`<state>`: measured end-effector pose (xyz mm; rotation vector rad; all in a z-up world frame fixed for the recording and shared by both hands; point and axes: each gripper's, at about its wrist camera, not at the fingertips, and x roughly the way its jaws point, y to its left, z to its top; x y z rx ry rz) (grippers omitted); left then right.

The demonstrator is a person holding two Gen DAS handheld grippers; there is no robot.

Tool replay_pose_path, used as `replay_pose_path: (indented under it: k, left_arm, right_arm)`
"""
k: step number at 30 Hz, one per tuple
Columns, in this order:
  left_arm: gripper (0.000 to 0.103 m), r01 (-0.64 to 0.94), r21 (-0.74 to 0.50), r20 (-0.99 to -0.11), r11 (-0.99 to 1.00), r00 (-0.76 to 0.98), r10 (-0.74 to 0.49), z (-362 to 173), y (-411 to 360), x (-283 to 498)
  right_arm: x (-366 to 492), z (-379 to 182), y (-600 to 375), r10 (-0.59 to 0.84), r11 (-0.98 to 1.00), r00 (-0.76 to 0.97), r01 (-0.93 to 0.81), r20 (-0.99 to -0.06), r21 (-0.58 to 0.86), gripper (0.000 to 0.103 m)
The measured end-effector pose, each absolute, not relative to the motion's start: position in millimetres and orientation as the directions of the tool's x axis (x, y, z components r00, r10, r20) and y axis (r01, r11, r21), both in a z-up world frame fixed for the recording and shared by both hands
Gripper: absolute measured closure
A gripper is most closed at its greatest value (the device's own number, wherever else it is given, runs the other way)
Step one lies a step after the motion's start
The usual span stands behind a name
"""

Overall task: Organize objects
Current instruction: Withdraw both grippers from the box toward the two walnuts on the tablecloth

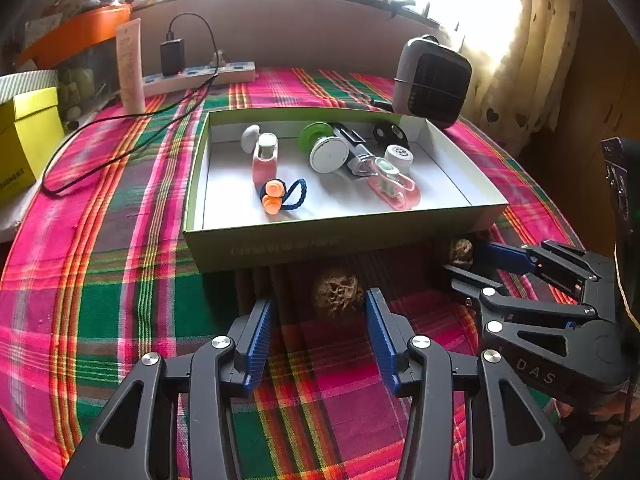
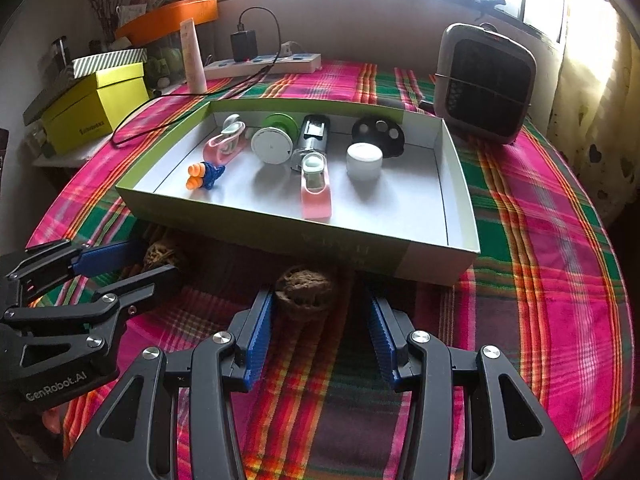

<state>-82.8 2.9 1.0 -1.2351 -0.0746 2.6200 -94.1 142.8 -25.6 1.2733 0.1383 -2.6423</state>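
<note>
Two brown wrinkled walnuts lie on the plaid cloth in front of a shallow green box [image 1: 332, 236] that holds small items. In the left wrist view my left gripper [image 1: 320, 312] is open, with one walnut [image 1: 335, 294] between its fingertips. My right gripper [image 1: 464, 262] is open around the other walnut [image 1: 461, 253]. In the right wrist view my right gripper [image 2: 320, 308] is open with that walnut [image 2: 304, 289] at its left fingertip. My left gripper [image 2: 154, 258] also shows there, around the first walnut [image 2: 164, 255].
The box [image 2: 360, 252] holds pink clips, an orange and blue tie, a green spool, a white jar and a black disc. A grey heater [image 2: 484, 80], a power strip [image 2: 264, 65], a cream tube [image 2: 193, 56] and a yellow box [image 2: 96, 108] stand behind.
</note>
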Motion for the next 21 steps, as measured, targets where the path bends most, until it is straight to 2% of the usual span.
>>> replay_pose_path:
  k: [9, 16, 21]
  left_arm:
    - [0.060, -0.191, -0.147, -0.753, -0.971, -0.615, 0.235, 0.6, 1.6, -84.5]
    - [0.071, -0.180, -0.143, -0.753, -0.973, -0.618, 0.225, 0.3, 0.5, -84.5]
    - [0.078, -0.186, -0.142, -0.753, -0.972, -0.617, 0.228, 0.1, 1.4, -84.3]
  right_arm:
    - [-95.8, -25.6, 143.3, -0.139, -0.976, -0.608, 0.218, -0.782, 0.003, 0.057]
    - [-94.8, -25.3, 143.6, -0.146, -0.975, -0.609, 0.220, -0.779, 0.011, 0.057]
    - [-94.1, -24.7, 142.9, -0.155, -0.973, -0.609, 0.229, -0.778, 0.015, 0.061]
